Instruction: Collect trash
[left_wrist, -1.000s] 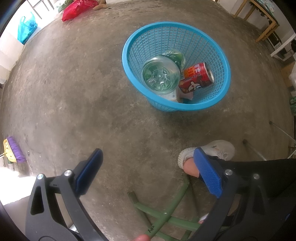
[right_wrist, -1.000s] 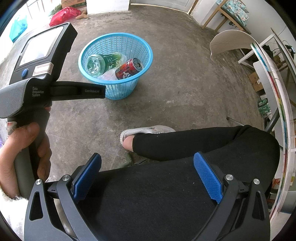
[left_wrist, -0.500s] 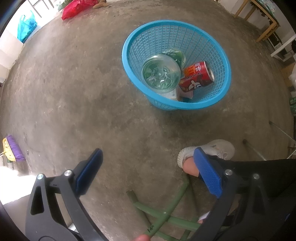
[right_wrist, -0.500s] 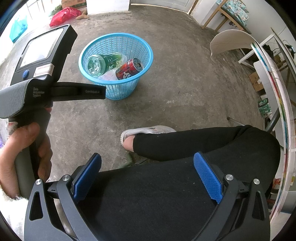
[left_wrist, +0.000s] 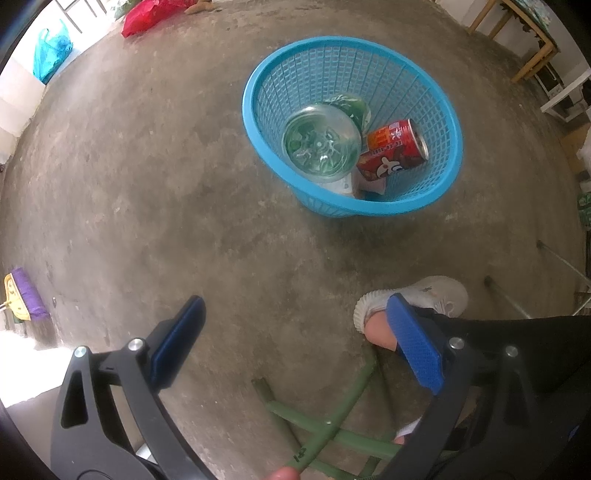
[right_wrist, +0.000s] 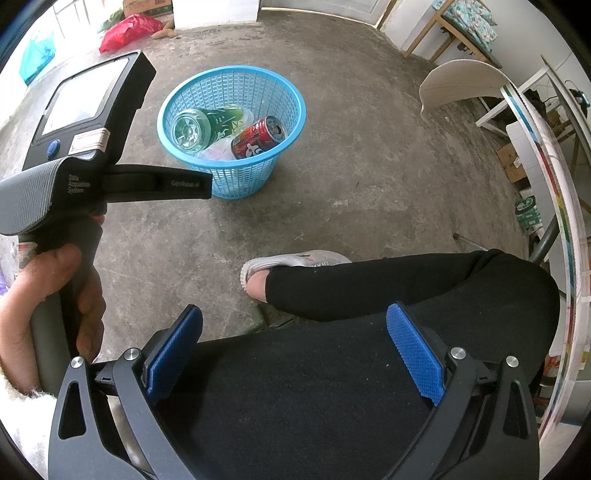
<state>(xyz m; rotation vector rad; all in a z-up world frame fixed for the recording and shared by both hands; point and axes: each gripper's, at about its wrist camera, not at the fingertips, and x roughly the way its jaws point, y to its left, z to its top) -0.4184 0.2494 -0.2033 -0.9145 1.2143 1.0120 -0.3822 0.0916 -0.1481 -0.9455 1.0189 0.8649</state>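
Both tools spread wide, empty: left tool above floor, right tool apparently over lap.

I am taking the basket as my mark: it is standing on the floor, with a bottle lying inside at its left and a can lying inside at its right, touching the bottle. On the near side of the basket, a shoe is resting on the floor, well apart from it. Nearer still, my two grippers are hanging above the floor.
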